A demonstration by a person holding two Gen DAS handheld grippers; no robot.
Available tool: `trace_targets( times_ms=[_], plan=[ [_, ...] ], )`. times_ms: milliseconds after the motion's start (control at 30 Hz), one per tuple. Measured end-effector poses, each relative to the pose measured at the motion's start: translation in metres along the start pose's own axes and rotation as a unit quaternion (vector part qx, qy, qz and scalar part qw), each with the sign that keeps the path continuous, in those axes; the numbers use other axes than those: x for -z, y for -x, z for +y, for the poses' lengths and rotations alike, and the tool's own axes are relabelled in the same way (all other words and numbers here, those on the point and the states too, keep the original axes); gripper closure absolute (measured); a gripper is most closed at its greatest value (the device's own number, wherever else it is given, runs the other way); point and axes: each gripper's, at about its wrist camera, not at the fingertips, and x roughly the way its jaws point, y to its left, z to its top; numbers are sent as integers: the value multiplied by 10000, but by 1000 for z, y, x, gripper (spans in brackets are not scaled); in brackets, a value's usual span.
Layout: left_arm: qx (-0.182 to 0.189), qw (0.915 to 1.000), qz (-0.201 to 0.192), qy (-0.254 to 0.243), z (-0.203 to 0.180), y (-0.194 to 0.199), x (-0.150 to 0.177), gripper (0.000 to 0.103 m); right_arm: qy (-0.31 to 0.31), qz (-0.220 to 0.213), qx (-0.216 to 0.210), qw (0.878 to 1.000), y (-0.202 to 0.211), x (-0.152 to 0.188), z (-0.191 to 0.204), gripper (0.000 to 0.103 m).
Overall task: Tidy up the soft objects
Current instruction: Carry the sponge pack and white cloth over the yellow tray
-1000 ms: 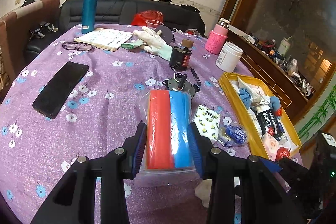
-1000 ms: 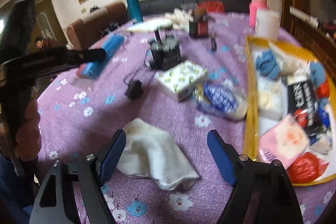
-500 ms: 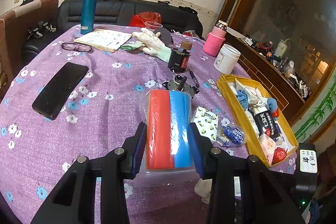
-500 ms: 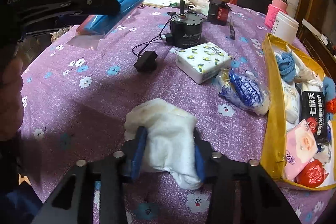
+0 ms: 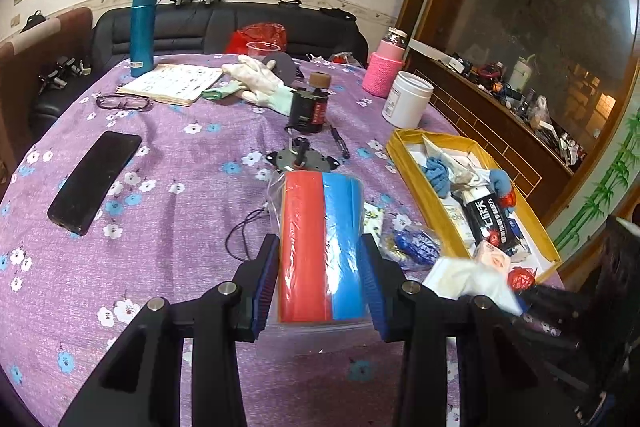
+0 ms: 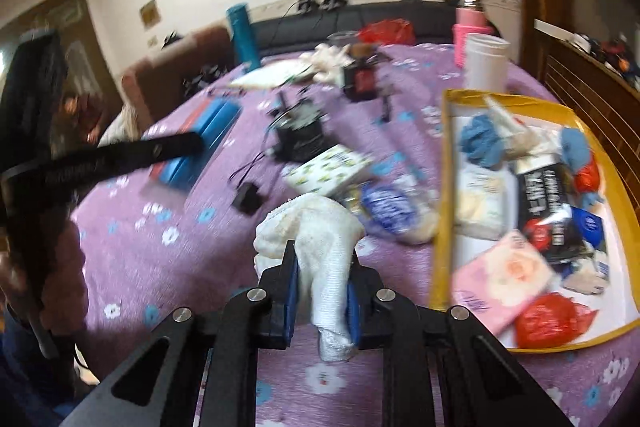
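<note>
My left gripper (image 5: 320, 283) is shut on a clear bag holding a red and a blue sponge (image 5: 322, 243), lifted above the purple flowered tablecloth (image 5: 180, 227). The bag also shows in the right wrist view (image 6: 200, 143). My right gripper (image 6: 322, 291) is shut on a white cloth (image 6: 320, 239) and holds it off the table, left of the yellow tray (image 6: 440, 227). The cloth also shows in the left wrist view (image 5: 468, 281). The tray (image 5: 416, 179) holds several soft things.
On the table lie a tissue pack (image 6: 328, 171), a blue-and-clear bag (image 6: 392, 211), a small motor with cable (image 6: 298, 135), a black phone (image 5: 94, 175), glasses (image 5: 122, 103), a notebook (image 5: 172, 83), white gloves (image 5: 256, 79), a teal flask (image 5: 142, 27), a white jar (image 5: 408, 99).
My right gripper closed on the white cloth and lifted it off the table toward the tray. My left gripper kept its hold on the sponge bag and rose slightly.
</note>
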Motion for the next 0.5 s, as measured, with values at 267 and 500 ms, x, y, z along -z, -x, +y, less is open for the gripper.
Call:
trace_targets(
  times_ms=[267, 500],
  plan=[
    [233, 9992, 186, -278, -37, -11, -3, 64, -887, -505, 297, 9943, 38, -3, -73, 82],
    [713, 9943, 392, -695, -97, -27, -10, 64, -1667, -770, 649, 9808, 66, 5, -141, 82]
  ],
)
